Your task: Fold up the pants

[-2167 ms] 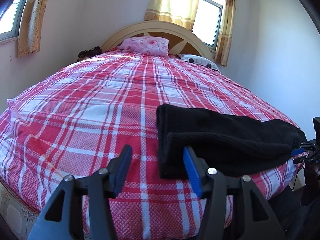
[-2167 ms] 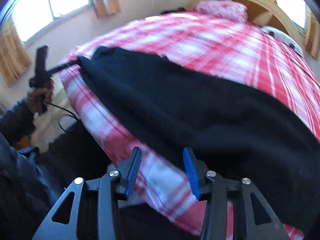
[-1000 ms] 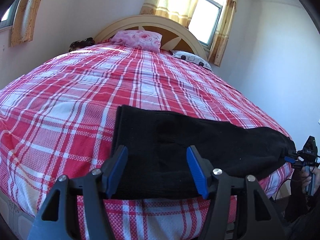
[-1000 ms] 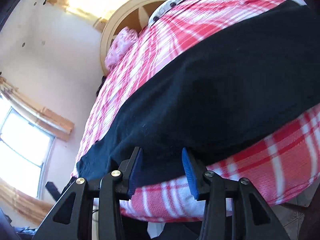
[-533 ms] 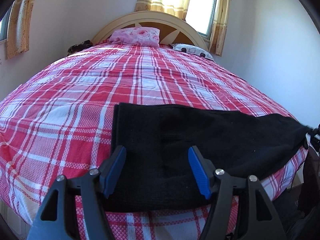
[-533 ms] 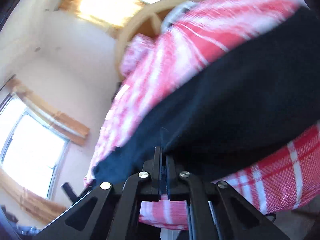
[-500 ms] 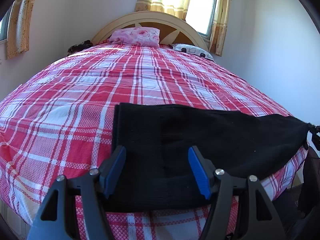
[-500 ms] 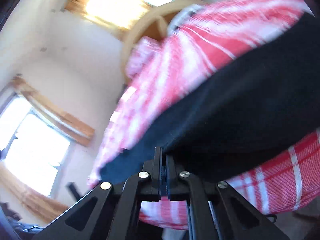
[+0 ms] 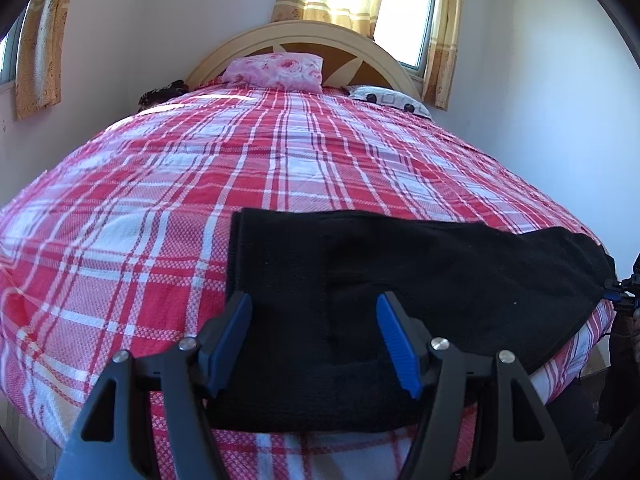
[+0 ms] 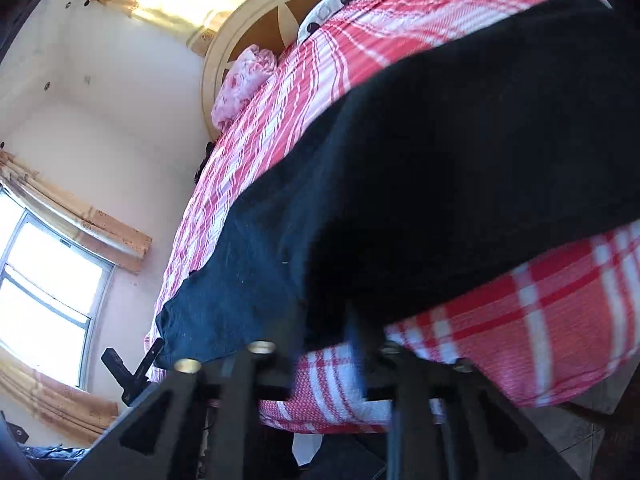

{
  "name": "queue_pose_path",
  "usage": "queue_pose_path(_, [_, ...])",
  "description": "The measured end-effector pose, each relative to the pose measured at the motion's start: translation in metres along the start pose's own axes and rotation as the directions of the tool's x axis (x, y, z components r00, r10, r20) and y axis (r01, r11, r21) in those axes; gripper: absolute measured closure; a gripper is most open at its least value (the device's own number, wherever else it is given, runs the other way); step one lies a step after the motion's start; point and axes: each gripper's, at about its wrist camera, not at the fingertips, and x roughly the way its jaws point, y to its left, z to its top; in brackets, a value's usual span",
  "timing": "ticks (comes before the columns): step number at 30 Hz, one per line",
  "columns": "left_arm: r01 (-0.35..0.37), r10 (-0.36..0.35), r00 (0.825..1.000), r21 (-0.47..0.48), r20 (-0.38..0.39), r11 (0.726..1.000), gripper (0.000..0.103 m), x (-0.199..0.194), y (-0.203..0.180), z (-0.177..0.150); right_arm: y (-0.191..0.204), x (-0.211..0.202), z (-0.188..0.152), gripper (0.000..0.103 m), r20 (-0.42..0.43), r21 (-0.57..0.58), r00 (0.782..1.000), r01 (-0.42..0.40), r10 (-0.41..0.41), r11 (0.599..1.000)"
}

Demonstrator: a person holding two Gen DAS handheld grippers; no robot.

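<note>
On the plaid bed, black pants, left tool wide above them, right tool opening at their edge.

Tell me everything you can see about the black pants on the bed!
The black pants look soft and fuzzy, like fleece. They lie flat in a long folded strip across the near edge of the red checked bedspread. The left gripper hovers open over one end. At the other end, the right gripper is blurred, its jaws opening with cloth between them.

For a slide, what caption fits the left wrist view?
Open hand-held gripper poised over black pants on a red plaid bed.
</note>
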Motion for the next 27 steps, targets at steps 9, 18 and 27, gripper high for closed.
queue_pose_path(9, [0.092,-0.095,0.995,0.134,0.012,0.987,0.024,-0.002,-0.066,0.023,-0.036,-0.107,0.028,0.059,0.228,0.087,0.913,0.327,-0.338,0.941])
queue_pose_path(18, [0.097,-0.086,0.993,0.161,-0.076,0.982,0.024,0.046,-0.107,0.036,-0.106,-0.132,0.128,0.059,0.298,0.121,0.808,0.497,-0.509,0.860])
queue_pose_path(27, [0.064,-0.038,0.988,0.167,-0.152,0.984,0.024,0.066,-0.111,0.022,-0.103,-0.125,0.132,0.103,0.320,-0.007,0.819,0.505,-0.477,0.863])
